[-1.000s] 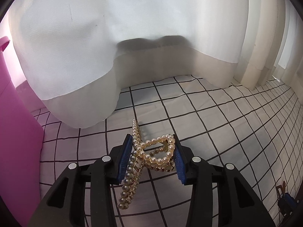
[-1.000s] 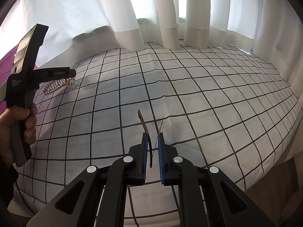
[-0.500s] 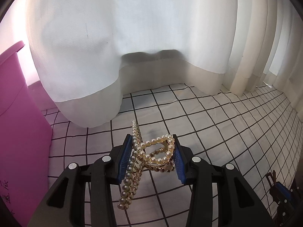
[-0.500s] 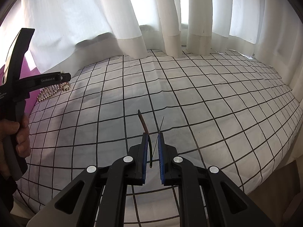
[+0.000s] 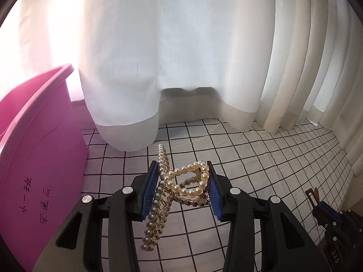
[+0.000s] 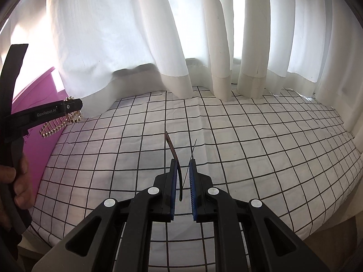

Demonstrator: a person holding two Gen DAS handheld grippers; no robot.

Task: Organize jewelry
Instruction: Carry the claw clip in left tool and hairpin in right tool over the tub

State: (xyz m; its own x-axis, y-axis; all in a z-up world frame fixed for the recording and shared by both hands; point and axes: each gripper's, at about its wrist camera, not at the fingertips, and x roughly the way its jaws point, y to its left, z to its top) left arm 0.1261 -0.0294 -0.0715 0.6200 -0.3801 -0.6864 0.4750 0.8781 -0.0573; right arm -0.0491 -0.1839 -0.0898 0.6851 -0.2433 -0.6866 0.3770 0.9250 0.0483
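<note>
My left gripper [image 5: 181,189] is shut on a gold hair claw set with pearls [image 5: 179,185] and holds it in the air above the checked cloth, beside a pink bin [image 5: 38,149]. In the right wrist view the same claw [image 6: 61,124] hangs from the left gripper [image 6: 68,110] at the far left, next to the pink bin [image 6: 38,136]. My right gripper [image 6: 182,181] is shut on a thin dark curved hair clip [image 6: 174,156], held above the middle of the cloth.
A white cloth with a black grid [image 6: 226,136] covers the table. White curtains [image 6: 204,45] hang along its far edge and rest on it. The table's right edge [image 6: 349,158] drops off. A hand [image 6: 15,181] holds the left gripper's handle.
My left gripper has lifted the pearl claw and moved toward the pink bin, whose rim now shows. My right gripper has stayed nearly still with the clip.
</note>
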